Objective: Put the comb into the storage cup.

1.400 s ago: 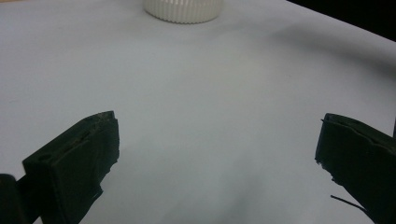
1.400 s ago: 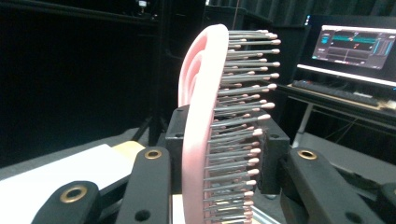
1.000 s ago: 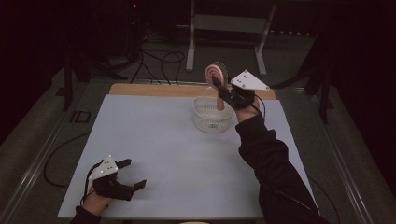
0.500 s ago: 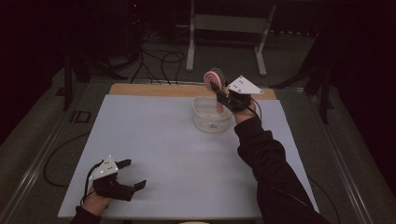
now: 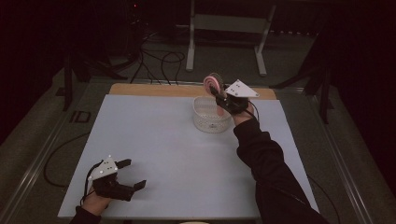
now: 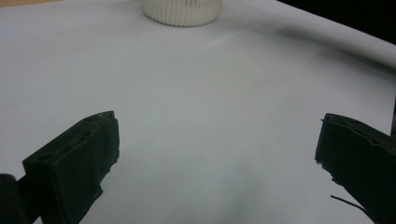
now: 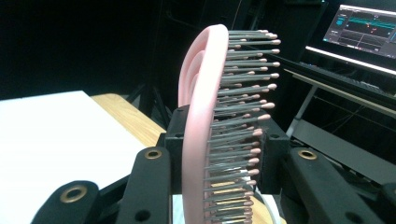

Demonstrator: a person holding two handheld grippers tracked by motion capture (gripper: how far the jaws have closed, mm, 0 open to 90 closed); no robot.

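- Pink plastic hairbrush with metal pins [image 7: 205, 140]: clamped upright between the jaws of the right gripper [image 5: 223, 99], head up, above the far rim of the white ribbed plastic basket [image 5: 211, 114].
- No brand or lettering legible on brush or basket.
- Left gripper [image 5: 126, 175]: jaws wide apart, nothing between them, low over the white table sheet [image 5: 159, 140], near corner.
- Lit monitor [image 7: 366, 30] behind; its text is too small to read.
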